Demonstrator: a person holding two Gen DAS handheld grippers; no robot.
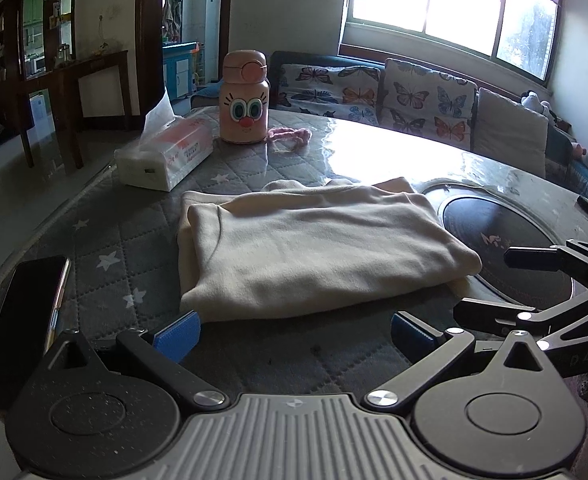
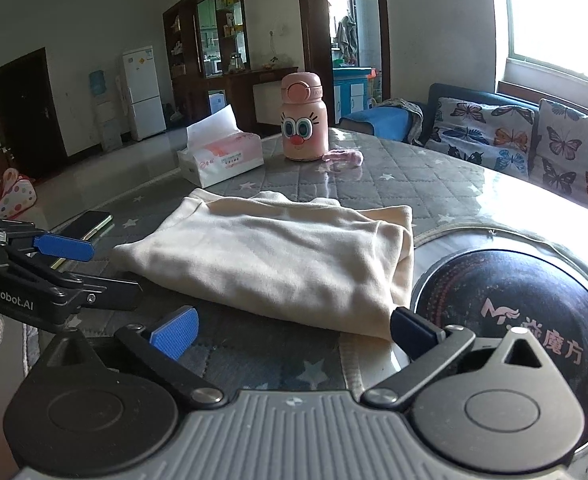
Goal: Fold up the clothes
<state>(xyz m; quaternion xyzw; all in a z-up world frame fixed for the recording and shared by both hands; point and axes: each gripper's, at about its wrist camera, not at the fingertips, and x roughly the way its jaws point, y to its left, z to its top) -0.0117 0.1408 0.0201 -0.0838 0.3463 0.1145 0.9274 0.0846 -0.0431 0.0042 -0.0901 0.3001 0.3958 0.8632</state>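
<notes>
At the bottom of the left wrist view your left gripper [image 1: 296, 334] stood with its jaws wide apart, holding nothing, just short of the near hem. Your right gripper [image 2: 294, 330] was spread the same way at the bottom of its own view, its right finger close by the garment's lower right corner, empty too.

Past them, in the middle of both frames, lay one cream garment [image 1: 314, 248], folded into a thick rectangle on the quilted table cover [image 1: 105, 240]. It looked soft, light and limp, so it would likely sag if you lifted it by one point; the doubled edges and corners seemed the firmest places to pinch.

One phone [image 1: 25, 320] lay at lower left, one round dark hob [image 2: 514, 320] at lower right. Farther up stood one tissue box [image 1: 165, 156], one pink bottle [image 1: 245, 98] and one pink hair tie [image 1: 289, 136].
</notes>
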